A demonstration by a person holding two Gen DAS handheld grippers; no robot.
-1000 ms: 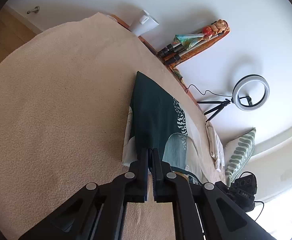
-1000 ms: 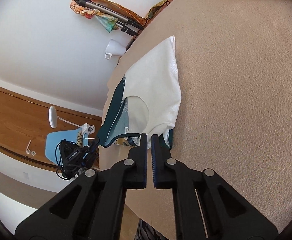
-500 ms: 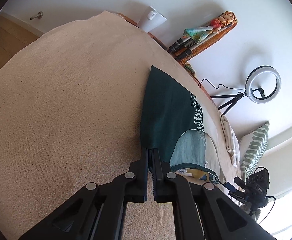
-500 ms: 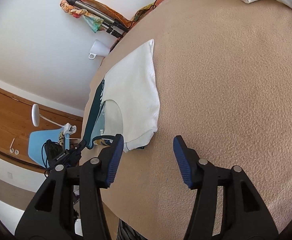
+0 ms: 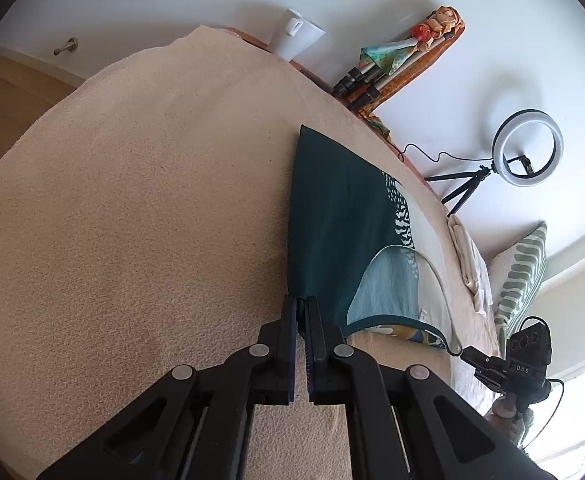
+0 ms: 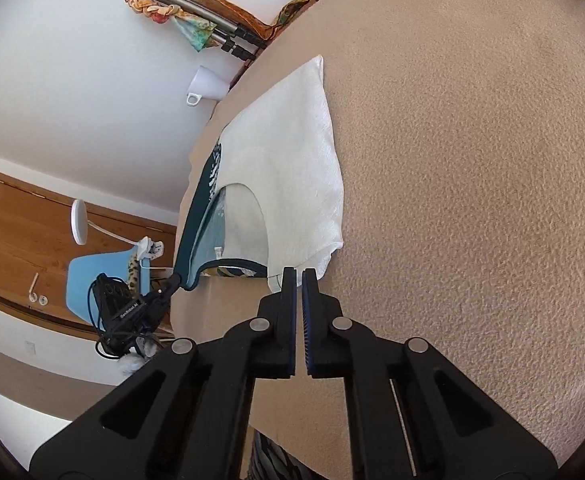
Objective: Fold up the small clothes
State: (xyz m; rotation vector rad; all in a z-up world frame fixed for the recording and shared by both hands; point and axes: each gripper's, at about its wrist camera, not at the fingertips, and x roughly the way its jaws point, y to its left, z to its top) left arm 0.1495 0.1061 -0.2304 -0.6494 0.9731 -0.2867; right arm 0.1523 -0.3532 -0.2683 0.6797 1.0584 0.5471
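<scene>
A small garment, dark green on one half [image 5: 332, 216] and white on the other [image 6: 292, 176], lies flat on a beige blanket [image 5: 132, 220]. My left gripper [image 5: 301, 304] is shut on the near corner of the green half. My right gripper [image 6: 298, 274] is shut at the near corner of the white half; the white fabric reaches the fingertips, and the pinch looks to be on its edge. The neckline with teal trim [image 6: 228, 266] lies between the two corners.
A white mug [image 5: 298, 38] and tripod legs [image 5: 372, 80] sit at the far edge by the wall. A ring light [image 5: 528, 146], a folded white cloth [image 5: 468, 256] and a striped pillow [image 5: 520, 276] are to the right. A camera rig [image 6: 128, 308] stands off the near edge.
My right gripper opened half a second ago and has shut again at the white corner. My left gripper stayed shut on the green corner and drew it flatter on the blanket.
</scene>
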